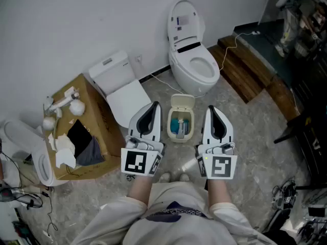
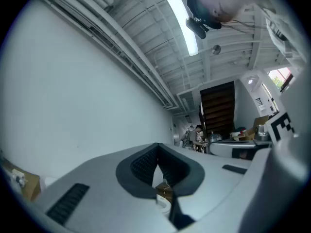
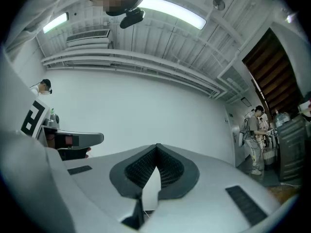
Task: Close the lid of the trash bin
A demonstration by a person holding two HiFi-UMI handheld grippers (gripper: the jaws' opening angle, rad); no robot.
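The small trash bin stands on the floor just in front of the toilet. Its lid stands up, open, on the side nearest the toilet. The left gripper and right gripper are held high in front of the toilet, with the bin showing between them. Both pairs of jaws are squeezed together and hold nothing. The bin looks light. A hard or crooked push on the lid could tip it over or slide it into the toilet.
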